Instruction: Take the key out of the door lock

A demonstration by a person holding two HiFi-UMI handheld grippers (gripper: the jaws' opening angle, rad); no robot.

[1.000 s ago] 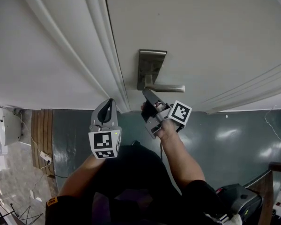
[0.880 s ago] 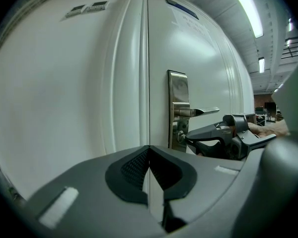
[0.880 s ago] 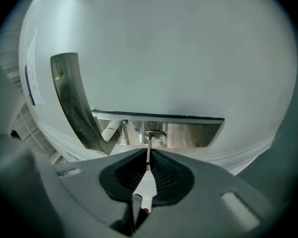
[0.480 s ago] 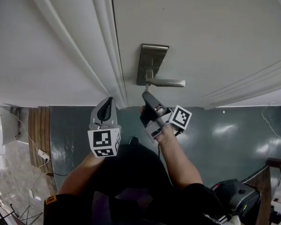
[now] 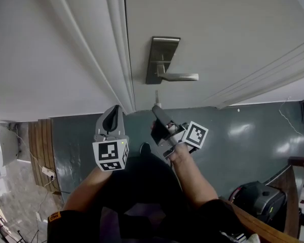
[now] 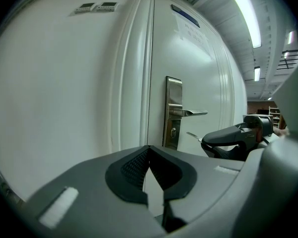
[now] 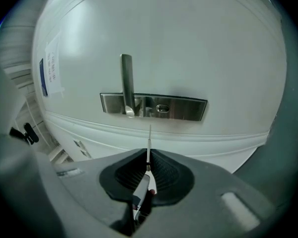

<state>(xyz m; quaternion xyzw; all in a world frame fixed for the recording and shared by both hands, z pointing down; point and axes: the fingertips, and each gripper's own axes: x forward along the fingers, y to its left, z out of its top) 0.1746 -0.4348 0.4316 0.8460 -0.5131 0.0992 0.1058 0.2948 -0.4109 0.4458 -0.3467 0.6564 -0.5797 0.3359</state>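
So the right claw (image 7: 148,157) is clamped on the key (image 7: 149,142), which sits clear of the door lock (image 7: 162,108), blade pointing at it, and the left claw (image 6: 150,155) is clenched on nothing.

1. Wall (image 5: 40,59): white, plain, far left. Two small plates (image 6: 106,6) sit high on it.
2. Frame moulding (image 5: 116,44): white, ribbed, right of the wall.
3. Floor (image 5: 253,135): grey-green, glossy, patches of glare.
4. Wood planks (image 5: 44,140) at left, with a power strip (image 5: 48,171) and cable just near of them.
5. Black case (image 5: 256,204) near right, with a wood rail (image 5: 301,161) beside it.
6. Ceiling strip lights (image 6: 247,16): lit, right.
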